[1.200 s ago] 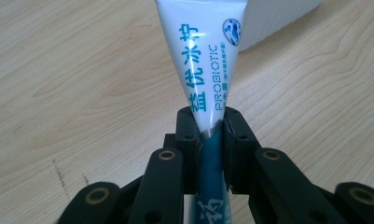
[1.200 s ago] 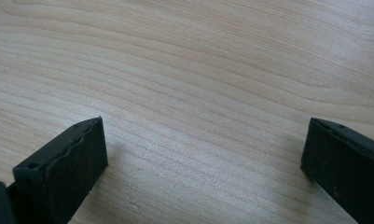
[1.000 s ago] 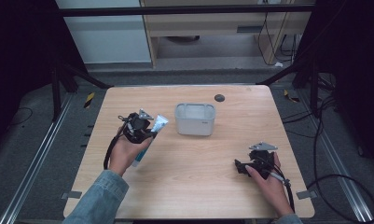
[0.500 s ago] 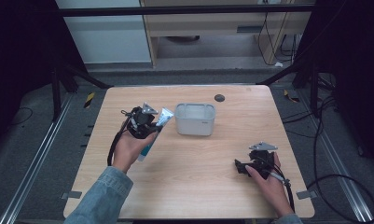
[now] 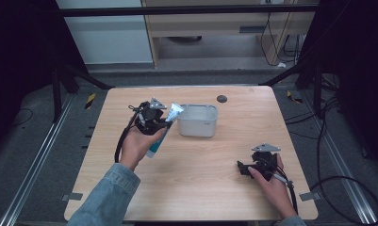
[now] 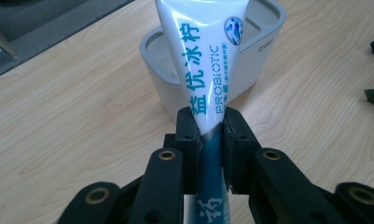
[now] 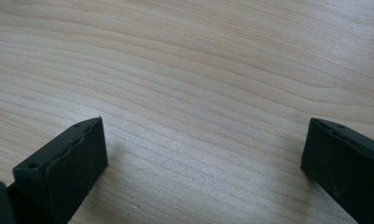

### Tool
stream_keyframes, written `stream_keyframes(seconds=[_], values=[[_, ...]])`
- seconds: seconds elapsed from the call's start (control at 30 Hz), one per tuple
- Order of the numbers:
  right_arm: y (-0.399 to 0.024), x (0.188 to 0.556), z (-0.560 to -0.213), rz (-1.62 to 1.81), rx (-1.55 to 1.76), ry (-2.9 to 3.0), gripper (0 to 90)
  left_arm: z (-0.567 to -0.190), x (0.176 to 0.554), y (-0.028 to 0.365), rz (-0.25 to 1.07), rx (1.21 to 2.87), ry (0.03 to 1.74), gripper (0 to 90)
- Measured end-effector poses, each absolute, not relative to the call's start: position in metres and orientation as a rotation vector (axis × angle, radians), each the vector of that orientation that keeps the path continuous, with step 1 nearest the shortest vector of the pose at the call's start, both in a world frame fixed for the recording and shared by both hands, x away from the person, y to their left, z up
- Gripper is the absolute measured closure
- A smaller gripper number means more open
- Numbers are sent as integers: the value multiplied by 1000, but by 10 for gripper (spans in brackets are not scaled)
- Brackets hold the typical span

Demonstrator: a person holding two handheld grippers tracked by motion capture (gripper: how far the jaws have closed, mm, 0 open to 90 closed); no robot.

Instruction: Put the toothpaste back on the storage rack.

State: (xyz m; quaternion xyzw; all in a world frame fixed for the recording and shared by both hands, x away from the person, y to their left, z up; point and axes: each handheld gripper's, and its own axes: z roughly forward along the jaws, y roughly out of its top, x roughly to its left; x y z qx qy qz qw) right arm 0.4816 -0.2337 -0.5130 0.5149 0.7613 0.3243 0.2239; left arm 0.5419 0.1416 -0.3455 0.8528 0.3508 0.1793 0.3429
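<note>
Since a second ago, left gripper [image 5: 159,120] has carried the toothpaste tube [image 5: 164,126] up and toward the grey box [image 5: 197,120]; tube's flat crimped end now sits just beside the box's near-left corner in the high view. Right gripper [image 5: 245,168] hasn't shifted.

Left gripper: jaws clamped tight on the tube around its middle, where the white print gives way to the teal band. In the left gripper view the tube [image 6: 204,60] rises from between the pads [image 6: 188,135], white part with blue lettering fanning out toward the crimp, teal part running back under the gripper body. Tube is off the table [image 5: 191,197], held at a slant, teal end down toward the person's palm.

Box: open-topped, rounded corners, standing on the table past the middle. From the left gripper view it [image 6: 264,42] is directly behind the tube; cannot tell if tube and box touch.

Right gripper: jaws spread wide, nothing between them, bare wood under them in the right gripper view. Sits low at the near right of the table, well apart from tube and box.

Small dark disc [image 5: 221,99] lies near the far edge, beyond the box.
</note>
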Motion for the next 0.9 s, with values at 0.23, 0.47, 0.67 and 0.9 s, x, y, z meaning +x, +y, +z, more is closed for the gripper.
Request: stream_keyframes(seconds=[0.23, 0.47, 0.67, 0.9], values=[[-234, 482, -513, 895, 1419, 2102, 5, -334, 542, 131, 475, 2208, 885, 782], [-234, 482, -513, 895, 1423, 2101, 5, -323, 541, 118, 481, 2212, 850, 782], [-234, 482, -513, 894, 1423, 2101, 5, -315, 544, 113, 488, 2215, 836, 782], [-234, 482, -513, 895, 1423, 2101, 5, -312, 547, 108, 484, 2212, 830, 782]])
